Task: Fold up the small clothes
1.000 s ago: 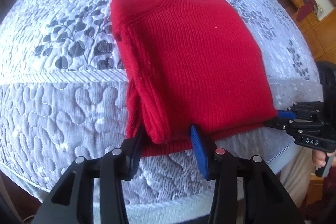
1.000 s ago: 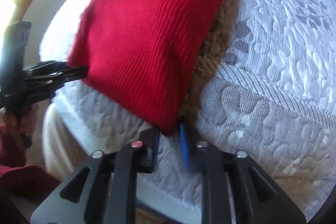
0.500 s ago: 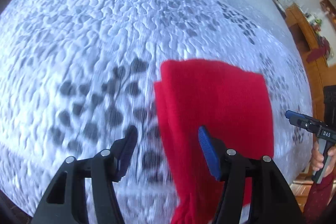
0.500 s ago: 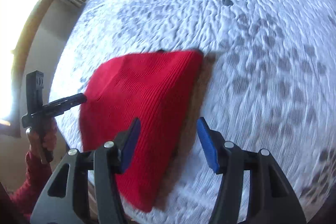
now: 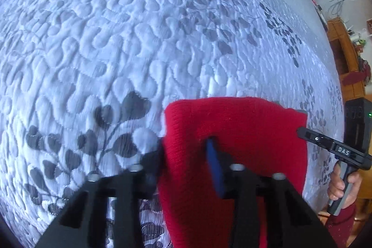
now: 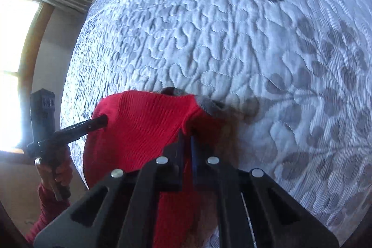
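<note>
One red knitted garment (image 5: 237, 131) is held up over the white quilted bedspread (image 5: 116, 38), hanging between two grippers. One corner is clamped by the left gripper (image 5: 186, 155), whose blue pads (image 5: 215, 164) are pressed into a thick fold. The other corner is pinched by the right gripper (image 6: 186, 145), with its jaws nearly together on the fabric (image 6: 144, 131).

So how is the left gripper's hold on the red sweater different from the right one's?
The left gripper has a wide fold of the red sweater between spread fingers; the right gripper pinches a thin edge, fingers nearly touching. The left one holds the left side, the right one the right. Both have black fingers with blue pads and are over the quilted bedspread.
</note>
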Demonstrator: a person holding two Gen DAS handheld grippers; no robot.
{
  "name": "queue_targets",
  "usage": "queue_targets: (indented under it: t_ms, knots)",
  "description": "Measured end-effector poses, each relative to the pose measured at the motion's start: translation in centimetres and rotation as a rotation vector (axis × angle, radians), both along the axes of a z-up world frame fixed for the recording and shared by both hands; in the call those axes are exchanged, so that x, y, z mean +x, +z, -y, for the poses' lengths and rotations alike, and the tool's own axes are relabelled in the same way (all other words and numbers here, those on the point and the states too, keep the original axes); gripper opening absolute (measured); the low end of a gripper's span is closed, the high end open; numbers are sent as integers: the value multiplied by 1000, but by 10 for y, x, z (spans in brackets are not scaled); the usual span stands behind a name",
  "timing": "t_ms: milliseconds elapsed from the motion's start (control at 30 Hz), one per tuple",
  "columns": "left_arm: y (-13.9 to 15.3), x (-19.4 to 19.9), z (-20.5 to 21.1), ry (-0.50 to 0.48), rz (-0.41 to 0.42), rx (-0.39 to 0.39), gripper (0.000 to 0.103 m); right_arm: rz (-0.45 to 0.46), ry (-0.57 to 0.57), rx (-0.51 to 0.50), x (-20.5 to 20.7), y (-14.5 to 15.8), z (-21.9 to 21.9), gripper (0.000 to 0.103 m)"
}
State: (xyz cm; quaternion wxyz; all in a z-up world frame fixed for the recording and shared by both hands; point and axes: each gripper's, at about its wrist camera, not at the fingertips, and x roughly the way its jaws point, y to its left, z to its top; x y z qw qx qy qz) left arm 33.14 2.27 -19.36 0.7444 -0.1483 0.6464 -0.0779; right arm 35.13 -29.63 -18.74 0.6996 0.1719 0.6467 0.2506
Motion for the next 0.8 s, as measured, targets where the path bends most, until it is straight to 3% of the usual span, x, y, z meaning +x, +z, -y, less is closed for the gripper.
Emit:
queue_targets:
  t_ms: [100,200,300,367,433,533,667,800]
  knots:
    - [0,-6,-4,9,16,11,22,52,18,-34,-1,9,-4,3]
    - [-5,-13,0,-6,42,53,22,17,-9,-153,3,-7,2,3]
    - [-3,-13,0,0,48,49,25,-18,-29,-108,1,-17,10,6]
    - [4,-16,-5,19,46,25,32,-4,-44,-83,-4,-7,14,24]
    - [12,-22,-12,29,35,16,52,18,-43,-67,-11,5,18,36]
    - [25,-44,-20,2,38,-45,66,40,-15,-64,-36,26,23,47]
    - [27,-74,-16,-40,26,-78,67,41,24,-58,-73,35,22,58]
    - [17,-88,-6,-74,11,-127,68,12,30,-28,-101,29,16,60]
